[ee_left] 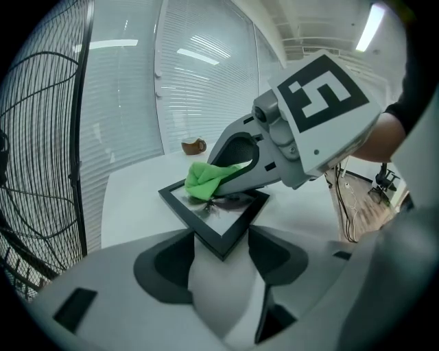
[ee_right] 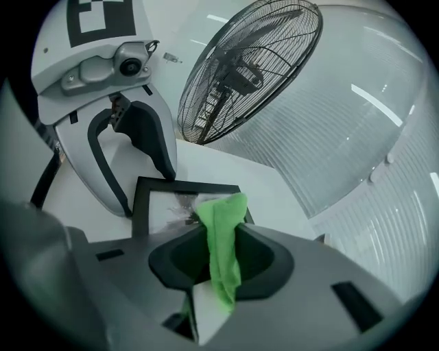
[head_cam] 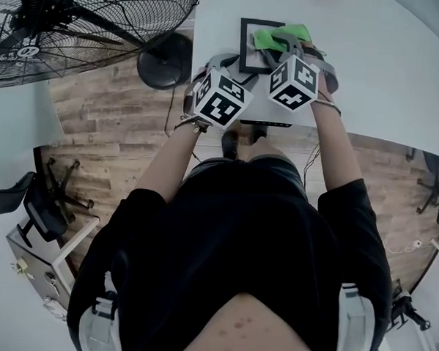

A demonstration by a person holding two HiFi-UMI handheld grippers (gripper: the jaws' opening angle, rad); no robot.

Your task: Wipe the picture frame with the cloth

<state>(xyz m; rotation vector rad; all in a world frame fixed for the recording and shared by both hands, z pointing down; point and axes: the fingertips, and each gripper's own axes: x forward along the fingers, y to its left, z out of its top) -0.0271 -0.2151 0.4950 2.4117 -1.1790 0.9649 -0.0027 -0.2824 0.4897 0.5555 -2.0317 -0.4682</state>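
Two tools meet at one frame (ee_left: 184, 210), which lies flat on the white worktop (ee_left: 137, 199), near the edge in front of the person. We see the left tool (ee_left: 221, 238) with its jaws wide apart, one on each side of the near corner of the frame, and the tips touch the black border there. The right tool (ee_right: 223, 240) has its jaws closed on the green cloth (ee_left: 204, 179). The cloth sticks out in front of these jaws and its free end rests on the glass, at the side away from the left tool. A fan (ee_right: 247, 68) stands beside the worktop, on the left.
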